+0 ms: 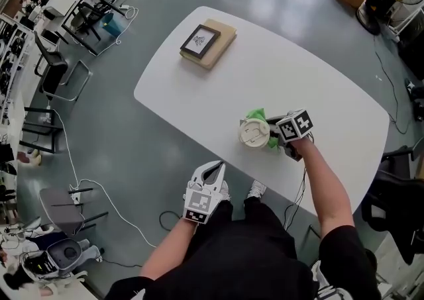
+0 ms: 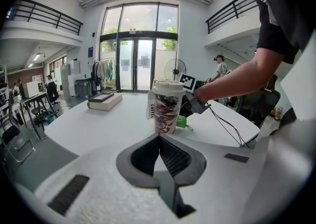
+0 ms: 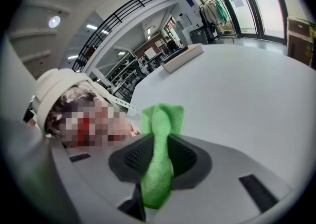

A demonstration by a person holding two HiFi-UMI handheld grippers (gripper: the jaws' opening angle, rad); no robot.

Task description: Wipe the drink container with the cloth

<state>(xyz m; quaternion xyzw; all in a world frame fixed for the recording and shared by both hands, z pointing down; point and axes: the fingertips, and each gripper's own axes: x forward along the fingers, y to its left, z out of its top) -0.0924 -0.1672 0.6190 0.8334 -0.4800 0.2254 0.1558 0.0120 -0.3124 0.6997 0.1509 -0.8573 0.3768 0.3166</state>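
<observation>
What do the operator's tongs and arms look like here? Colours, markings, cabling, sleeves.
The left tongs have a white wedge-shaped shell, dark grey ribbed pads and a cube of black-and-white square markers. The right tongs carry the same kind of marker cube, with a thin black cable hanging from them. The person wears black short sleeves.

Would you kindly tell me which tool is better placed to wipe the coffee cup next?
Right: the right tool grips the green cloth beside the coffee cup; the left tool is shut, empty, short of the table.
</observation>
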